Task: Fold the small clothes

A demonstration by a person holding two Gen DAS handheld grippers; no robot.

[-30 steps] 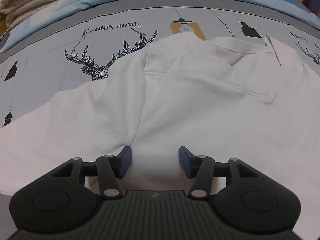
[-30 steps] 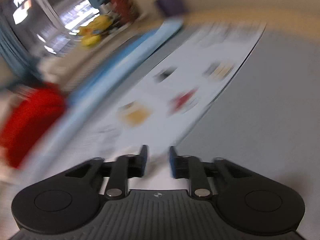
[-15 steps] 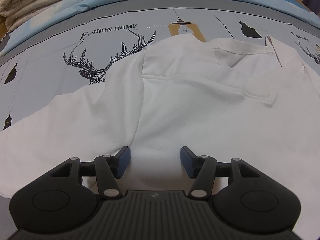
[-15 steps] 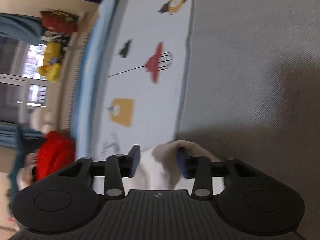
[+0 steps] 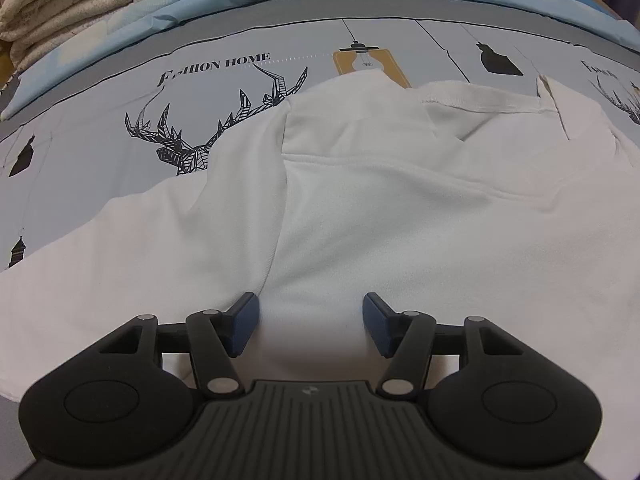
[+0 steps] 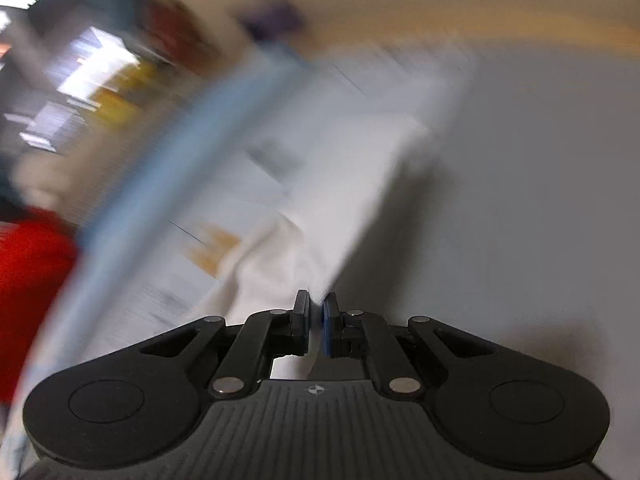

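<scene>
Left gripper (image 5: 310,322) spread wide, hovering low over white garment (image 5: 400,220) on printed bedsheet (image 5: 120,92). Right gripper (image 6: 316,322) clamped on its edge. Probably soft, light, floppy: best pinched along hems.

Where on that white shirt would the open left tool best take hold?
Probably the fold ridge running up the white shirt just ahead of the left tool, approached straight forward and low. The raised doubled cloth gives the fingers something to pinch; the flat areas around it do not. The right tool already grips fabric.
</scene>
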